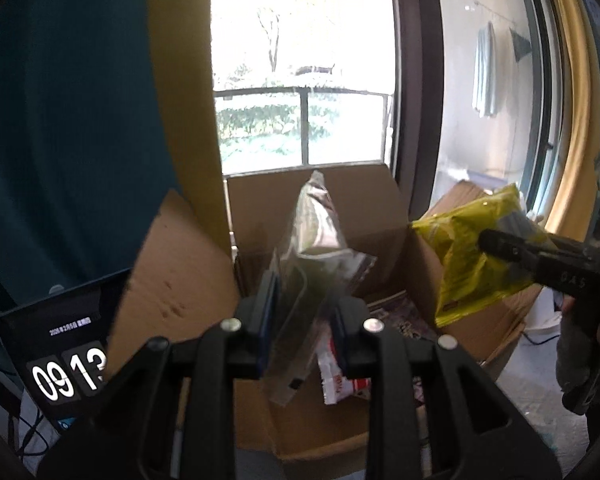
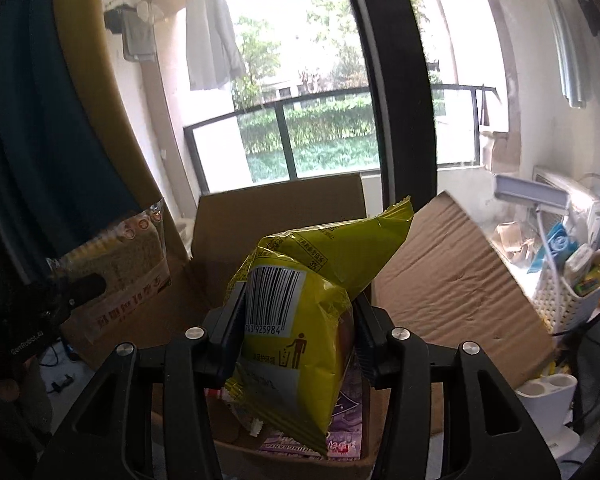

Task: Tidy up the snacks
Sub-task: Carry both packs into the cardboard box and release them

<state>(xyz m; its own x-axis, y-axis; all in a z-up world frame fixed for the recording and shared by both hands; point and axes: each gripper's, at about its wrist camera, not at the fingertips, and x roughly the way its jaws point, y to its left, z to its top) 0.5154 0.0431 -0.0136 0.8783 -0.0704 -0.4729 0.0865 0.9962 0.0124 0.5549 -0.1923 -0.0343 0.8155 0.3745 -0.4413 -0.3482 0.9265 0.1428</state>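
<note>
- Our left gripper is clamped on a clear snack packet, which stands upright between its fingers.
- Our right gripper grips a yellow snack bag, barcode facing us.
- Just ahead of and below both grippers we see the open cardboard box, flaps raised.
- More packets lie inside that box, beneath the yellow snack bag.

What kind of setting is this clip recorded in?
Most likely a lived-in home, a room beside a balcony. Laundry hangs outside the glass door, a balcony railing fronts a green hedge, and an open cardboard box of snacks sits indoors.
</note>
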